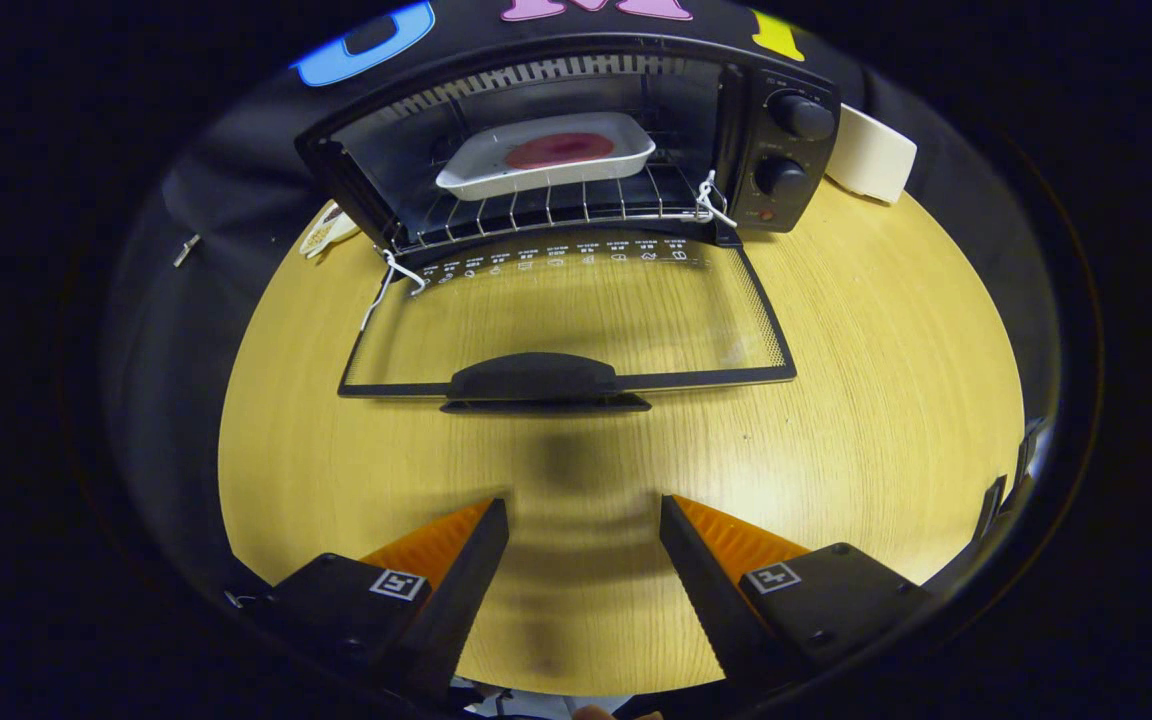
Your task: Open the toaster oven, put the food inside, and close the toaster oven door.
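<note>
Worktop [836, 400]: pale wood-grain surface, smooth, faint sheen. Toaster oven [576, 150]: dark matt casing, plastic-looking knobs. Oven door [576, 310]: clear glass, glossy, dark frame, matt plastic-looking handle [536, 380], lying flat on the wood. Rack [556, 210]: bright metal wire. Dish [546, 155]: white, smooth, glazed-looking, red food [559, 150] inside. Gripper [584, 520]: spread wide over bare wood, holding nothing; fingers [711, 590] with ribbed inner faces, matt housings.

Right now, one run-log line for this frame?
toaster oven door open flat | white dish with food on rack | gripper open, empty, short of door handle | closing pending
</note>
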Action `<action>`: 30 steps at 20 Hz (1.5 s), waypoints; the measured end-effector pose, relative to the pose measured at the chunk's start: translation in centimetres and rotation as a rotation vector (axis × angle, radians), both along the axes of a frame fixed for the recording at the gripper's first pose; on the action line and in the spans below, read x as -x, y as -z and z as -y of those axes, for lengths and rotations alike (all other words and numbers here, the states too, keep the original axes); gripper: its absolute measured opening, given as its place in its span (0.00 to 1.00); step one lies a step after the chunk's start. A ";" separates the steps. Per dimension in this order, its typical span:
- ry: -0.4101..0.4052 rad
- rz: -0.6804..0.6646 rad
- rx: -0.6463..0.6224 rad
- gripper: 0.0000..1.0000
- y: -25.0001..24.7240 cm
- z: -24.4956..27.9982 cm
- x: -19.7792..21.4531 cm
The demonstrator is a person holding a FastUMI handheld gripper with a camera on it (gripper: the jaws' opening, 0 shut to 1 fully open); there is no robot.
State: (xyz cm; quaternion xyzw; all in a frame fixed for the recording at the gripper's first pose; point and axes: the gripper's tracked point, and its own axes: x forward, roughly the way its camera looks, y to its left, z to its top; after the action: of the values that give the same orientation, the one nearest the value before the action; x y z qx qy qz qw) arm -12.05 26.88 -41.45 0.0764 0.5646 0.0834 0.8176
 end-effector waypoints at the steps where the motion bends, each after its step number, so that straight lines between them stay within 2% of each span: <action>1: 0.008 -0.004 0.005 1.00 0.4 0.0 -0.2; 9: 0.082 0.058 0.038 1.00 0.8 -0.9 -4.3; 13: 0.018 0.099 0.096 0.99 0.8 -1.0 -4.7; 15: 0.017 0.117 0.091 0.99 0.2 -1.0 -4.7; 22: -0.039 0.289 0.049 0.99 -3.9 -0.4 -5.0; 30: 0.027 0.422 -0.049 0.99 -11.2 0.2 -7.1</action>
State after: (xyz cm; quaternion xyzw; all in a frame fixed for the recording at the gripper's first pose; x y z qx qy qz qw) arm -4.91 26.69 -30.26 0.0849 0.3776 0.1002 0.9166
